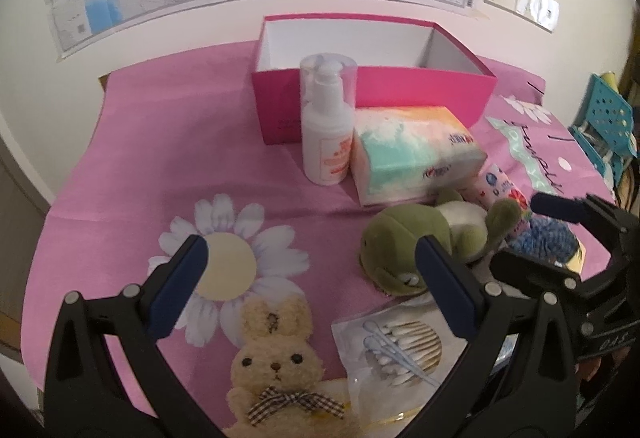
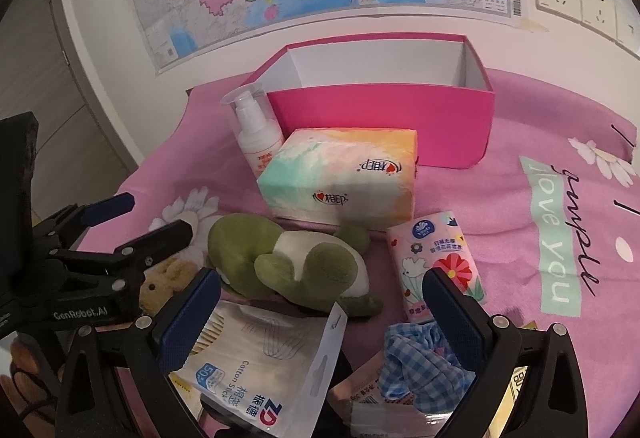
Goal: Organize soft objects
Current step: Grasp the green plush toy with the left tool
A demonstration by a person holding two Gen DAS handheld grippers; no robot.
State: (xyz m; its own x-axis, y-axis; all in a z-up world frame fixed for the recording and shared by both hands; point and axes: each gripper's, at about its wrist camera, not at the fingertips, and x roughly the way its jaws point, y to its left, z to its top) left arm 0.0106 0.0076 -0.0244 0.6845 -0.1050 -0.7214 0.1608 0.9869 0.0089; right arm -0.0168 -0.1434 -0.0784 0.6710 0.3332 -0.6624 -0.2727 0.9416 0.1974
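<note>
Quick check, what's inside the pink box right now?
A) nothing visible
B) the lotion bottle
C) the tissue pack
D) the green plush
A: the pink box shows only bare white inner walls, while the green plush, tissue pack and lotion bottle all sit on the pink cloth in front of it.
</note>
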